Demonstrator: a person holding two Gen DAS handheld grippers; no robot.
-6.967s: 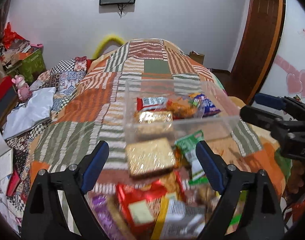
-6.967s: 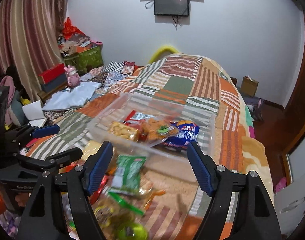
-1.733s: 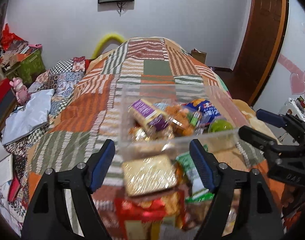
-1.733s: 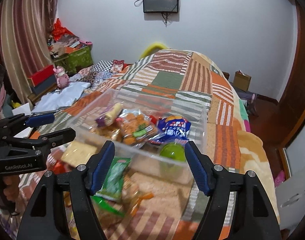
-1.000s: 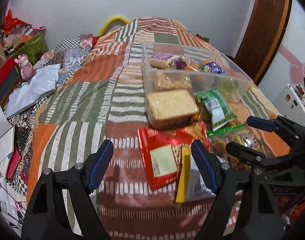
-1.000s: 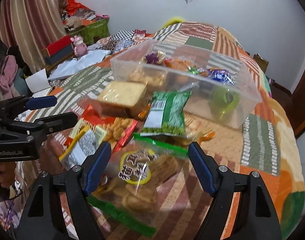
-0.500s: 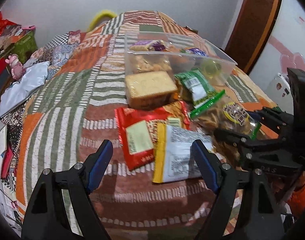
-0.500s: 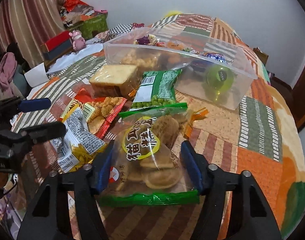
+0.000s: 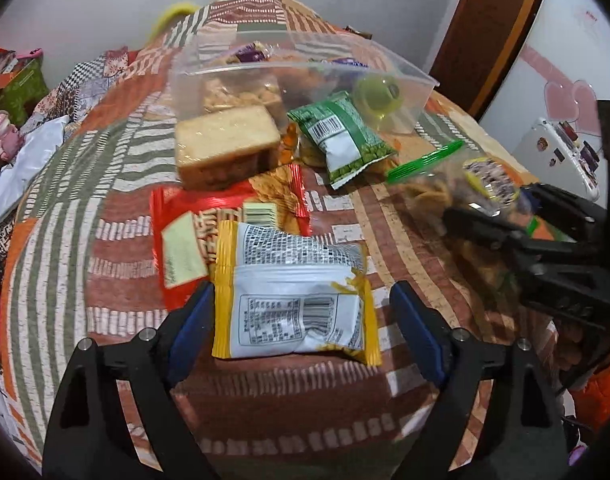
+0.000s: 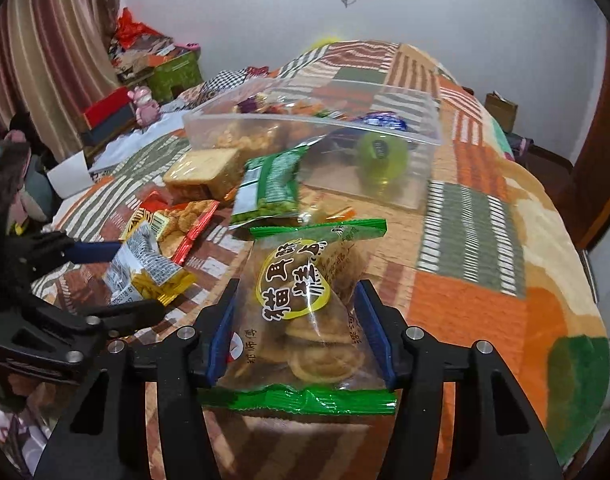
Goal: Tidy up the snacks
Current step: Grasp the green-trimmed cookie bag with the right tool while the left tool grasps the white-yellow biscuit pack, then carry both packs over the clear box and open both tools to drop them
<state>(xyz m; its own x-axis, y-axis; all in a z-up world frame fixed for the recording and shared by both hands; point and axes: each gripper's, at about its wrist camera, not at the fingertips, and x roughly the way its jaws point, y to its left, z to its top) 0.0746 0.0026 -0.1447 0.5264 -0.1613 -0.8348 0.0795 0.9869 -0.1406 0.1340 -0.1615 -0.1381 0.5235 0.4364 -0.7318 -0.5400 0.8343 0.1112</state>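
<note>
On the left, the left gripper [image 9: 301, 316] is wide and its jaws are opening, with a yellow-edged packet [image 9: 293, 296] between them but not pressed. Behind it lie a red packet [image 9: 185, 240], a wrapped cake [image 9: 225, 140] and a green packet [image 9: 341, 136]. On the far side stands the clear box [image 9: 409, 76]. On the right, the right gripper [image 10: 297, 332] is closing, its pads against a cookie bag [image 10: 301, 312].
</note>
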